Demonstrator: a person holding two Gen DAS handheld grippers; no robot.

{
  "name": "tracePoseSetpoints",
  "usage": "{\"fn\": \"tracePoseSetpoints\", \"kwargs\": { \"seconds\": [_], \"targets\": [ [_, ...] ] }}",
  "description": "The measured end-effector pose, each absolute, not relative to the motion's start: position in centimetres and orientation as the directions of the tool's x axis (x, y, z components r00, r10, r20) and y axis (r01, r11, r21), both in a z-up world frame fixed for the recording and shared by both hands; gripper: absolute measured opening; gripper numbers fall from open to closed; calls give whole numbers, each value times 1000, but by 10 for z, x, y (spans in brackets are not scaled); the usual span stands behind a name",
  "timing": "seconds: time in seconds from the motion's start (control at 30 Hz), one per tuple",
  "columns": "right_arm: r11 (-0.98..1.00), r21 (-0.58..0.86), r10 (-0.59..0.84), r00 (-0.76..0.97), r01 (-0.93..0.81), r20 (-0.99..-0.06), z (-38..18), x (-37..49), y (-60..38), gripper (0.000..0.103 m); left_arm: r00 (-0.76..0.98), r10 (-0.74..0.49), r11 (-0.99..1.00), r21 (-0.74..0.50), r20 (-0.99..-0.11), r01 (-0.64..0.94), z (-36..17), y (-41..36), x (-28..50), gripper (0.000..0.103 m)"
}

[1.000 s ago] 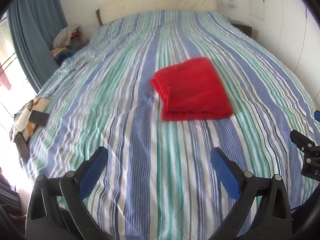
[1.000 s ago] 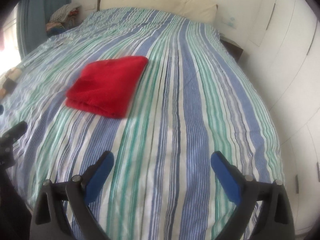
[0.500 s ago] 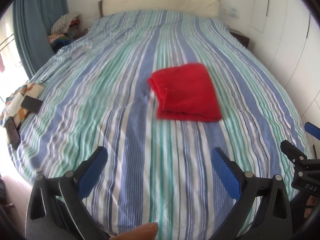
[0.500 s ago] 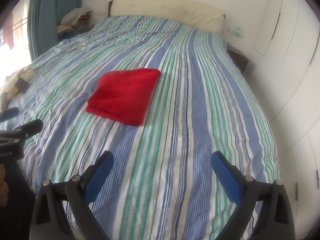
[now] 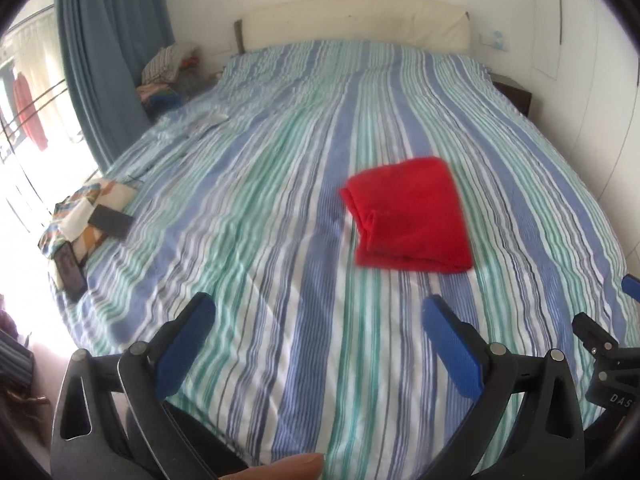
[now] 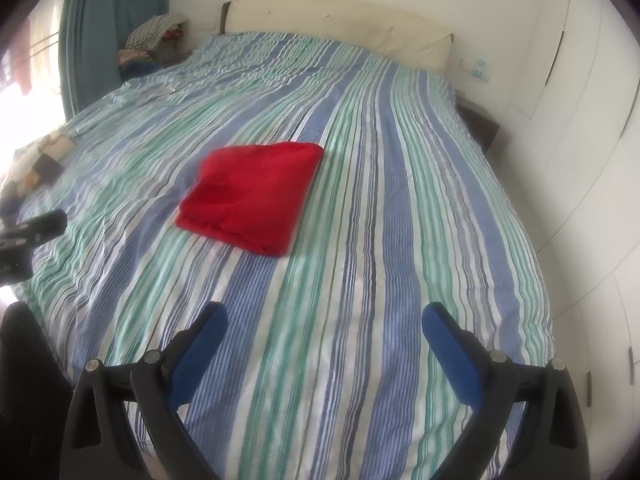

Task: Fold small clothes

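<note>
A red garment [image 5: 410, 216] lies folded into a neat rectangle on the striped bed [image 5: 280, 200], right of centre in the left wrist view. In the right wrist view the garment [image 6: 252, 196] lies left of centre. My left gripper [image 5: 316, 316] is open and empty, held above the near part of the bed, well short of the garment. My right gripper [image 6: 322, 320] is also open and empty, above the near edge of the bed [image 6: 420, 200]. Part of the right gripper shows at the right edge of the left wrist view [image 5: 600, 344].
A patterned cloth with a dark phone [image 5: 110, 220] lies at the bed's left edge. A pile of clothes [image 5: 168, 68] sits by the blue curtain [image 5: 104, 60]. A cream headboard [image 5: 356, 20] is at the far end. White wardrobe doors [image 6: 580, 160] stand on the right.
Both grippers have pulled back and up from the bed, so the red garment looks smaller and farther. The garment itself has not moved. Both grippers stay open.
</note>
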State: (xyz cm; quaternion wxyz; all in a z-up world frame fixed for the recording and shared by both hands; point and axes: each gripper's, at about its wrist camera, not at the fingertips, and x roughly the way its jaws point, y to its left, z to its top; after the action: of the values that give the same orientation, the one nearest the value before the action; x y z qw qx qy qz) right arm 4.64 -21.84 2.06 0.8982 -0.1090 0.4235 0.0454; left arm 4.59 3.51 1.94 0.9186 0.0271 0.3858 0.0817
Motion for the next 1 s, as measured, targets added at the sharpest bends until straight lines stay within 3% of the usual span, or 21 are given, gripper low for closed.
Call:
{"fn": "tracePoseSetpoints", "kwargs": {
  "seconds": [0.13,0.3,0.5,0.7,1.0],
  "targets": [
    [971,-36,113,591,-234,-799,38,48,-225,98,748,151,989,106,-646,-107,45,33,34,103],
    [968,20,177,631,-248,-755,82,38,-229,102,740,82,996,39,-668,-75,59,31,28,103],
    [972,-5,147,632,-233,-761,86,16,-221,102,687,2,999,-28,-726,-33,43,29,22,103],
    [974,-82,68,617,-211,-784,60,7,-213,102,673,48,999,27,-738,-41,33,23,19,102],
    [971,-104,68,669,-214,-740,78,12,-205,102,684,68,998,45,-726,-52,36,22,16,102]
  ]
}}
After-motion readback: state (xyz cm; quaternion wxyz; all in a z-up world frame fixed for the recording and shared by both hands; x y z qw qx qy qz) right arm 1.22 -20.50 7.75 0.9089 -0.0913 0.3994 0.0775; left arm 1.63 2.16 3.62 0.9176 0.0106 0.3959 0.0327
